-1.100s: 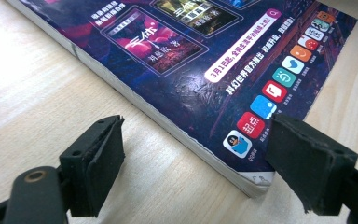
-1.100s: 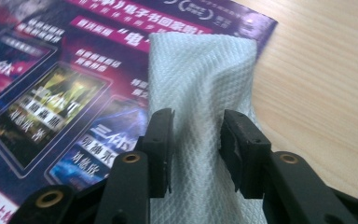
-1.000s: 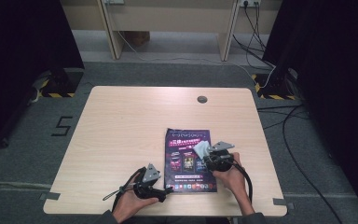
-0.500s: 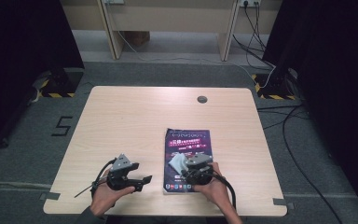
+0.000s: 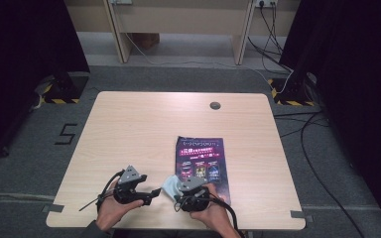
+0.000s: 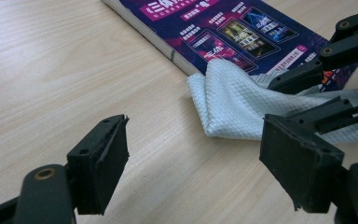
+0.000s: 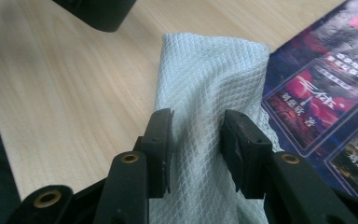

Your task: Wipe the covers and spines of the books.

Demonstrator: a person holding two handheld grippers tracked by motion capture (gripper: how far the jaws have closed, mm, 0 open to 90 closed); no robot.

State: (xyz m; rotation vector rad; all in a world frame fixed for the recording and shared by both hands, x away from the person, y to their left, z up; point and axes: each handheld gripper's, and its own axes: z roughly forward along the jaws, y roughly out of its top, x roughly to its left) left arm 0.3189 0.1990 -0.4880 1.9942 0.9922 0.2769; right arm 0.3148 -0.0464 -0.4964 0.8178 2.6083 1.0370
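Near the table's (image 5: 129, 124) front edge: folded white cloth (image 5: 169, 187), waffle-weave, diamond-textured, soft and rounded along its fold, lying partly on pale wood-grain laminate and partly over the lower left corner of a glossy magazine (image 5: 201, 161). Magazine flat, rectangular, dark purple cover with bright printed panels, page edges visible as a thin pale stack in the left gripper view (image 6: 163, 39). Cloth in that view (image 6: 233, 100) bunched against the magazine's edge, its fold toward the camera. Right gripper (image 5: 184, 192), black, hard-edged, held in the right hand (image 5: 206, 213); in the right gripper view (image 7: 196, 154), jaws pinching the cloth (image 7: 205, 79) between flat rubbery pads, fabric gathered and creased between them. Left gripper (image 5: 151, 194), black with a grey three-cornered plate on top, held in the left hand (image 5: 110, 210), just beside the cloth without touching it; in the left gripper view (image 6: 198, 168), jaws spread wide over bare tabletop, pads block-shaped with frayed edges. Round grommet hole (image 5: 215, 105) near the table's far edge.
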